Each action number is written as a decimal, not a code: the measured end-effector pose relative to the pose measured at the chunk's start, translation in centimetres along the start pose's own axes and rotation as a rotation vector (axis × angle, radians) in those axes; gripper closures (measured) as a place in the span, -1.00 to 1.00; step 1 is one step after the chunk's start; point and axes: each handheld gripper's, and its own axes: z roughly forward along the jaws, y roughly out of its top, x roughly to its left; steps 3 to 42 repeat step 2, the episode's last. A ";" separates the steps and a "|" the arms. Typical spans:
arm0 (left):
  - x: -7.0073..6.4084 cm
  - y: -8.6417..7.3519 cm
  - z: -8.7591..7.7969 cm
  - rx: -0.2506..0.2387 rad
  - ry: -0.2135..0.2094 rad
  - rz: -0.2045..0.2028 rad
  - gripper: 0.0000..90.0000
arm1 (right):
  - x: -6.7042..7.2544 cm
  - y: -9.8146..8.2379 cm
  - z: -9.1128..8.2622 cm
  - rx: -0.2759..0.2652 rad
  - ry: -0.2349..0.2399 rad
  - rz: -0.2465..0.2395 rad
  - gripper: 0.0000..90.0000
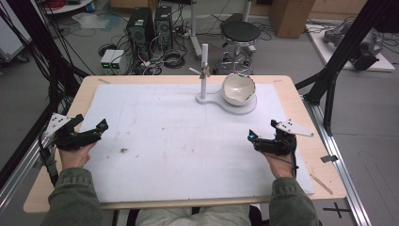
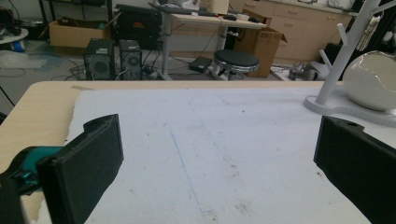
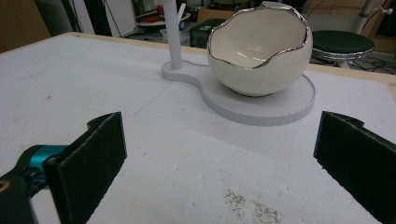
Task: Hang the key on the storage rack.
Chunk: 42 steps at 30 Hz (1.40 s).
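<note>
In the left gripper view, the white egg-shaped bowl with a jagged silver rim (image 2: 372, 80) is cut by the right edge, its opening turned away. The white branched peg stand (image 2: 346, 51) runs out of the top edge, and the small item hanging from it (image 2: 367, 33) is too blurred to identify. In the right gripper view the stand's post (image 3: 173, 35) is cropped at the top. In the high view, the hanging item (image 1: 204, 71) is too small to make out.
</note>
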 end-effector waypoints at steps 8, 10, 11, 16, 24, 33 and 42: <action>0.0 0.0 0.1 0.000 -0.004 0.001 -0.96 | 0.1 0.0 0.1 0.003 0.003 -0.002 -0.97; 0.0 0.0 0.1 0.000 -0.004 0.001 -0.96 | 0.1 0.0 0.1 0.003 0.003 -0.002 -0.97; 0.0 0.0 0.1 0.000 -0.004 0.001 -0.96 | 0.1 0.0 0.1 0.003 0.003 -0.002 -0.97; 0.0 0.0 0.1 0.000 -0.004 0.001 -0.96 | 0.1 0.0 0.1 0.003 0.003 -0.002 -0.97; 0.0 0.0 0.1 0.000 -0.004 0.001 -0.96 | 0.1 0.0 0.1 0.003 0.003 -0.002 -0.97; 0.0 0.0 0.1 0.000 -0.004 0.001 -0.96 | 0.1 0.0 0.1 0.003 0.003 -0.002 -0.97; 0.0 0.0 0.1 0.000 -0.004 0.001 -0.96 | 0.1 0.0 0.1 0.003 0.003 -0.002 -0.97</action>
